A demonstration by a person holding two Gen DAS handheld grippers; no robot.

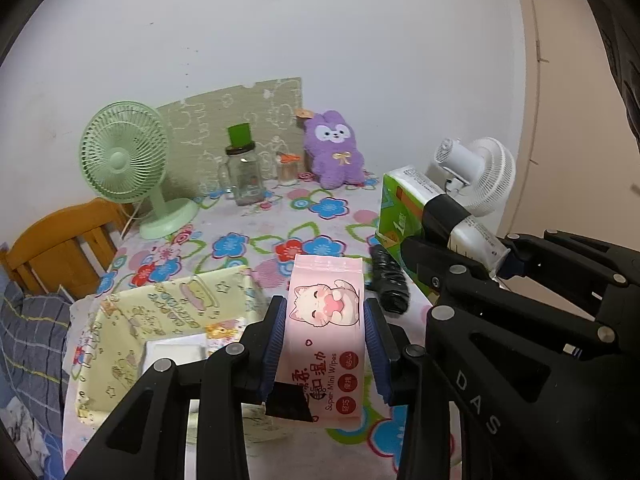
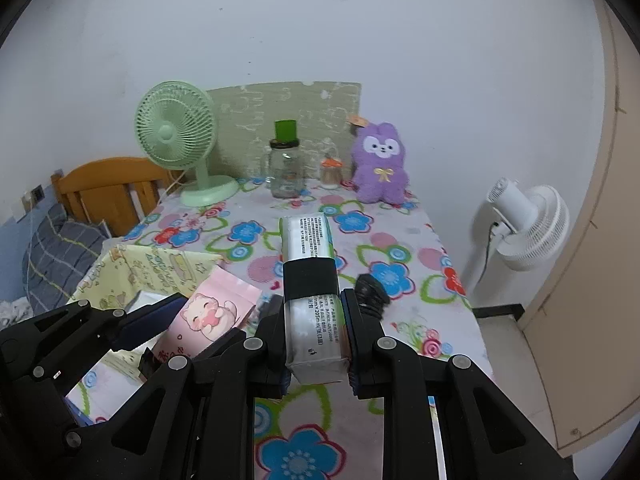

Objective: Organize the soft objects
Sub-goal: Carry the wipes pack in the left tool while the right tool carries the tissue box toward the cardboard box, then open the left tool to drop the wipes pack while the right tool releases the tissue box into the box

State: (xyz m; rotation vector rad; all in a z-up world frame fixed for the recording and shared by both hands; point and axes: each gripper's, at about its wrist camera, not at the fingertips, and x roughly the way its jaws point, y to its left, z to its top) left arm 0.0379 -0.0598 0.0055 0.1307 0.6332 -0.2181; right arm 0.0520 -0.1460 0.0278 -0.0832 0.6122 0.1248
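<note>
Yellow fabric bin (image 1: 168, 312) holds a white pack (image 1: 174, 354); left gripper (image 1: 326, 344) clamps pink wipes (image 1: 326, 320), right gripper (image 2: 314, 344) tissues (image 2: 310, 280).

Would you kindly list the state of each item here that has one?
Pink wipes pack: clamped in left gripper, lifted.
Green tissue pack: clamped in right gripper, lifted.
Yellow fabric bin: open.
Glass jar: upright, lidded.
Purple plush: upright against wall.

Wooden chair (image 1: 60, 240) behind table, partly hidden
</note>
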